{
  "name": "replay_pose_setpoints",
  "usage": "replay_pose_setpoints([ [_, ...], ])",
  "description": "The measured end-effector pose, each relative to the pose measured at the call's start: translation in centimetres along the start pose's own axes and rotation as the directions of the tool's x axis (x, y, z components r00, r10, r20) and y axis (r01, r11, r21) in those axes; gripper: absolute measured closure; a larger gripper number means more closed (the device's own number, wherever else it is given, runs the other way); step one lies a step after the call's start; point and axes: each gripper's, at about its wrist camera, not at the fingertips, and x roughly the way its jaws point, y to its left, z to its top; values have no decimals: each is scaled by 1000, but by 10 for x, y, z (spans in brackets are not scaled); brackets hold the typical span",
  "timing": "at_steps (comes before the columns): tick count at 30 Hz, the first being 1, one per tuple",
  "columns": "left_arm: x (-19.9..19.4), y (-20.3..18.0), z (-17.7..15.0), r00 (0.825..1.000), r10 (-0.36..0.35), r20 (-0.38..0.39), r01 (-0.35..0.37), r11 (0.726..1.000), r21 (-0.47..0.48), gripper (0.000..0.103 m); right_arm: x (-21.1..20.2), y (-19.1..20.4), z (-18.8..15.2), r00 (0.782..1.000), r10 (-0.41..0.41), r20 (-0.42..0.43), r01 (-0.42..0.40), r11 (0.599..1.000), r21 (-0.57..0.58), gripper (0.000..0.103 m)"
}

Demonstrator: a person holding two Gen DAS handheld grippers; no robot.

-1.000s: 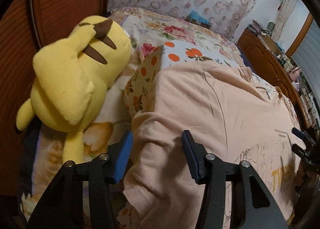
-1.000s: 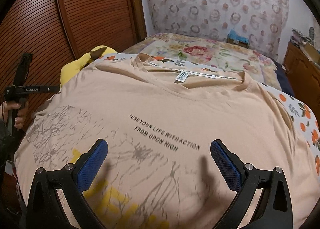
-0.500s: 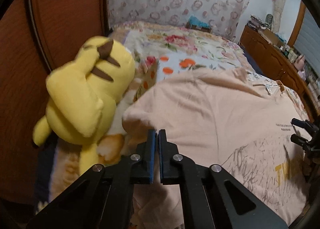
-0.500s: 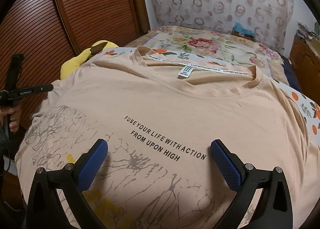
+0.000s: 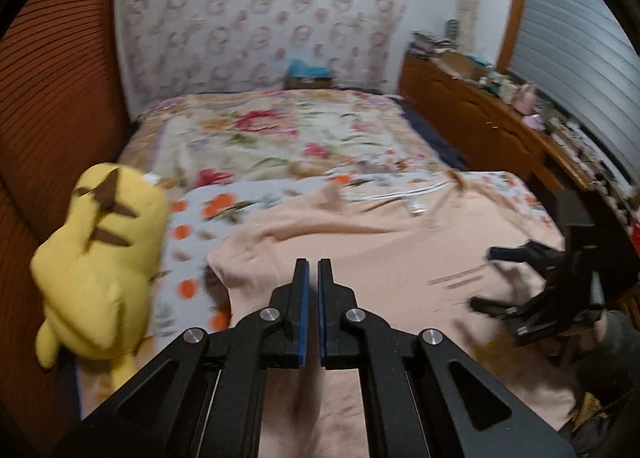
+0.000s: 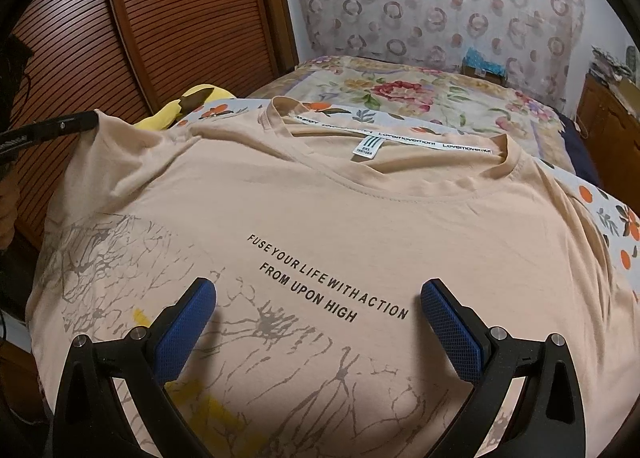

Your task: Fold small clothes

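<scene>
On the bed: peach T-shirt (image 6: 340,214) spread flat, print up, collar toward the far end.
Left edge: yellow plush toy (image 5: 96,266) beside the sleeve.
Left gripper (image 5: 314,270): jaws closed, pinching the raised left sleeve.
Right gripper (image 6: 318,318): wide open above the print, gripping nothing.

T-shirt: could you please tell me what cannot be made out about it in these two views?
- T-shirt hem: right wrist view, cut off by the bottom edge and the right gripper.
- Size label: right wrist view, too small to read.
- Print: left wrist view, motion-blurred.
- Cloth inside the left gripper: left wrist view, gap too narrow to tell.
</scene>
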Motion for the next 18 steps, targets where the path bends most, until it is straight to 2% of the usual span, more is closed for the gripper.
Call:
replay_pose_setpoints([
  [1,0,-6,2,1000,-9,3,9,1000,6,98,-1,0,0,1000,0,1,0,1000,2,1],
  [3,1,-10,3,1000,-6,3,6,1000,14,87,-1,0,-2,1000,0,4,0,1000,5,1],
  [4,1,-9,2,1000,4,4,-4,1000,12,73,-2,0,-2,1000,1,3,-1,1000,4,1],
  [5,2,-5,0,1000,15,2,-15,1000,7,63,-1,1,-2,1000,2,3,-2,1000,3,1],
  [8,6,15,-10,998,55,-21,-55,998,-23,54,-2,0,-2,1000,6,2,-6,1000,0,1],
  [11,10,39,-28,993,103,-61,-107,992,-67,52,-2,0,-1,1000,8,0,-8,1000,0,1],
  [15,22,62,-49,984,126,-125,-141,982,-123,52,-2,1,-1,1000,7,-1,-7,1000,-1,1],
  [18,34,69,-59,983,95,-156,-118,981,-151,52,-2,1,0,1000,9,-3,-9,1000,-1,1],
])
